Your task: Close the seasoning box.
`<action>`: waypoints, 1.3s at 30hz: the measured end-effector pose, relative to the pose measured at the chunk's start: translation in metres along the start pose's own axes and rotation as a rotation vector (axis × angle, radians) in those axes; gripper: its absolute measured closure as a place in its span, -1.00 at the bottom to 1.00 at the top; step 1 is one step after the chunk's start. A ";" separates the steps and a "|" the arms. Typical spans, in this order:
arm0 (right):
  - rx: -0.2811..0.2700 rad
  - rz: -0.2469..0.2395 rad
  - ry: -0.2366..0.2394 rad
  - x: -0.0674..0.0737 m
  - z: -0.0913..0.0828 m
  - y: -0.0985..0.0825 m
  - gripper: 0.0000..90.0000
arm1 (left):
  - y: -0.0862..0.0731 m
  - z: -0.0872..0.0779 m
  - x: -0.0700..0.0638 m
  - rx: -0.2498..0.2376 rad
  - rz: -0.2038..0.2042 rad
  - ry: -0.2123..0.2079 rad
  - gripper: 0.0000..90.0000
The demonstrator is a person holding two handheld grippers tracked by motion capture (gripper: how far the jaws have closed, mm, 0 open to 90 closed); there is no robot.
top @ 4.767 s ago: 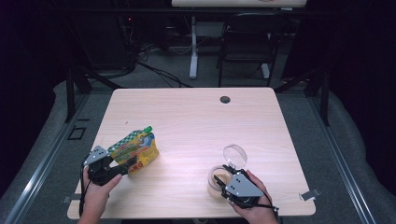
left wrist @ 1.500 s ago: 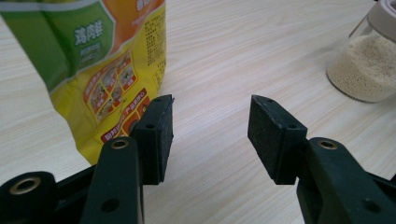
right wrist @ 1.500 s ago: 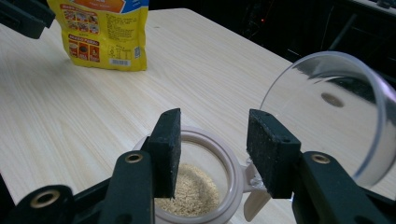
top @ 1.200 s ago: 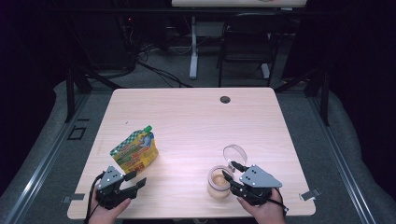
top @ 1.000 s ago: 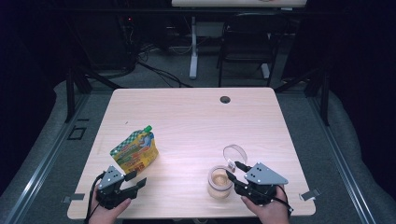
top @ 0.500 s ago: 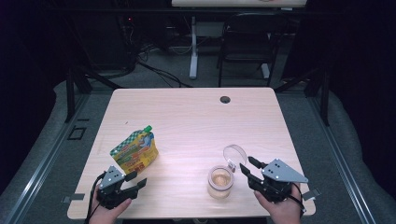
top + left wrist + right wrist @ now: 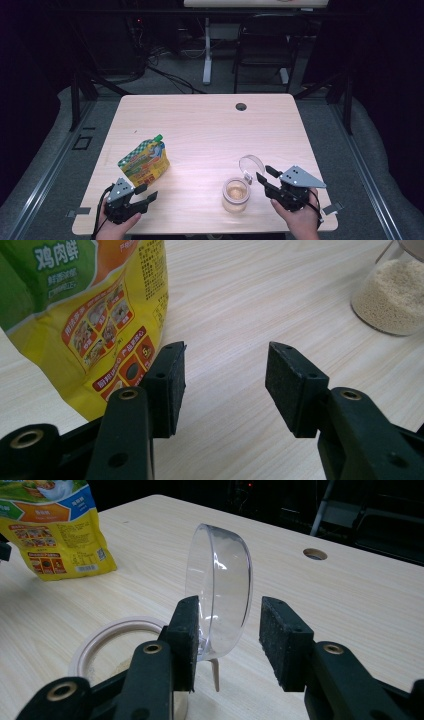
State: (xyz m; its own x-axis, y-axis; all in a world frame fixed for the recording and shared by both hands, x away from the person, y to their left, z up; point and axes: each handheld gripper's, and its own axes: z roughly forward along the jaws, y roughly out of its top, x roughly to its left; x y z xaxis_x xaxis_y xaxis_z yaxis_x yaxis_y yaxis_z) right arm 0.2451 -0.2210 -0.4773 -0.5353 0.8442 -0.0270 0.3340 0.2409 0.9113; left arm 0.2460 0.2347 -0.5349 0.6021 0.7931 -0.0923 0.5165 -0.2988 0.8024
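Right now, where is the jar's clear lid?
In the high view the clear lid stands flipped up at the open jar near the table's front right, just ahead of the right gripper.

Pouch (image 7: 144,162) yellow w/ green top & orange panel (red text); jar lid (image 7: 220,587) clear; table (image 7: 200,125) pale wood.

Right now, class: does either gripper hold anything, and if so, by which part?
Nothing is held. The left gripper stands open beside the seasoning pouch. The right gripper is open, with the jar's flipped-up clear lid between its pads, unclamped.
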 end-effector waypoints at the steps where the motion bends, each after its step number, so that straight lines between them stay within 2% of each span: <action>1: 0.003 0.000 0.001 -0.001 0.001 0.000 0.33 | 0.000 0.000 0.000 -0.004 0.001 -0.001 0.12; 4: 0.004 0.012 0.010 -0.001 0.004 -0.001 0.34 | 0.000 0.001 0.000 -0.002 0.000 -0.003 0.12; 15: -0.005 -0.018 0.025 0.003 0.003 0.000 0.59 | 0.000 0.001 -0.001 -0.003 0.002 -0.004 0.12; 25: 0.015 -0.087 -0.001 0.012 0.001 0.003 0.60 | 0.001 0.002 -0.003 0.005 0.010 -0.008 0.12; 29: 0.023 -0.134 -0.016 0.017 0.002 0.005 0.60 | 0.000 0.002 -0.004 -0.004 0.010 -0.007 0.12; 33: 0.023 -0.142 -0.020 0.020 0.002 0.005 0.60 | 0.000 0.002 -0.005 -0.004 0.007 -0.011 0.12; 36: 0.031 -0.179 -0.034 0.023 0.002 0.006 0.59 | 0.001 0.002 -0.005 0.004 0.020 -0.016 0.12; 39: 0.031 -0.216 -0.040 0.027 0.000 0.004 0.58 | 0.000 0.003 -0.007 0.003 0.016 -0.018 0.12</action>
State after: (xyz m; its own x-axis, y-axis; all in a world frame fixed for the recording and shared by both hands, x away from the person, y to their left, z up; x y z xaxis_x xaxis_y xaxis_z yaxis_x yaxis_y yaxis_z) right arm 0.2319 -0.1969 -0.4741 -0.5662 0.7895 -0.2369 0.2385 0.4321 0.8697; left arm 0.2441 0.2277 -0.5358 0.6212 0.7785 -0.0897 0.5083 -0.3131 0.8022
